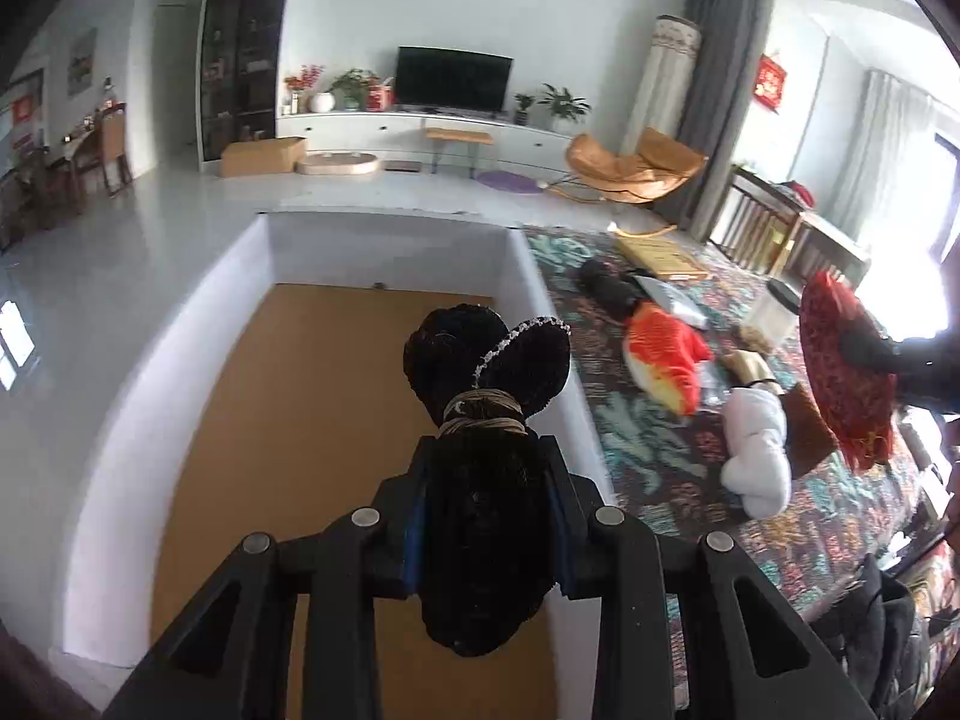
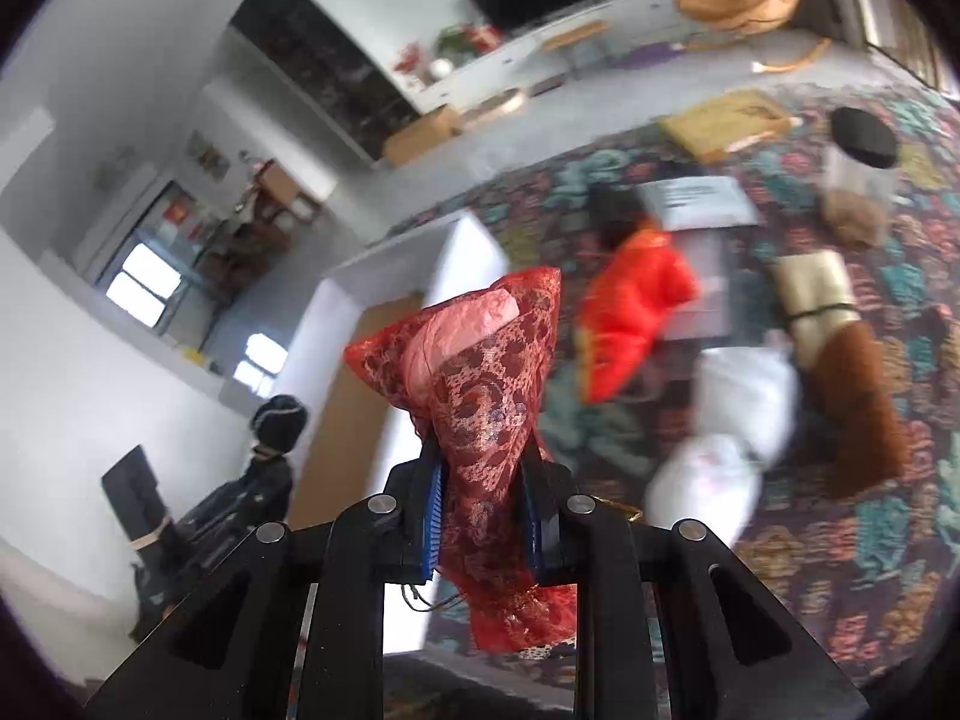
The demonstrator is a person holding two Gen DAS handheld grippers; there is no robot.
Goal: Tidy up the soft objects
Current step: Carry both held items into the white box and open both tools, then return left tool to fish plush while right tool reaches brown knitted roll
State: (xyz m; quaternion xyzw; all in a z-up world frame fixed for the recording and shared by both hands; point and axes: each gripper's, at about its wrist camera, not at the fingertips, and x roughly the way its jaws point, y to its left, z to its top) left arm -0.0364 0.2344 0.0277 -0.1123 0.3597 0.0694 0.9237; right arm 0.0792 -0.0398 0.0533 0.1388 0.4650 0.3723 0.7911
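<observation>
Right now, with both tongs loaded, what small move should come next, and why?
Probably lower the left tongs and release the black plush into the white box: it already hangs over the box's brown floor. The right tongs, clamping the red lace cloth, sit further off.

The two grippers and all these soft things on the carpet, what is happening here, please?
A person is sorting soft things with a gripper in each hand. The left gripper has its jaws shut on a black plush toy and holds it over the white box, whose brown bottom is bare. The right gripper is shut on a red lace cloth, off to the right of the box. An orange toy and a white toy lie on the patterned carpet.
</observation>
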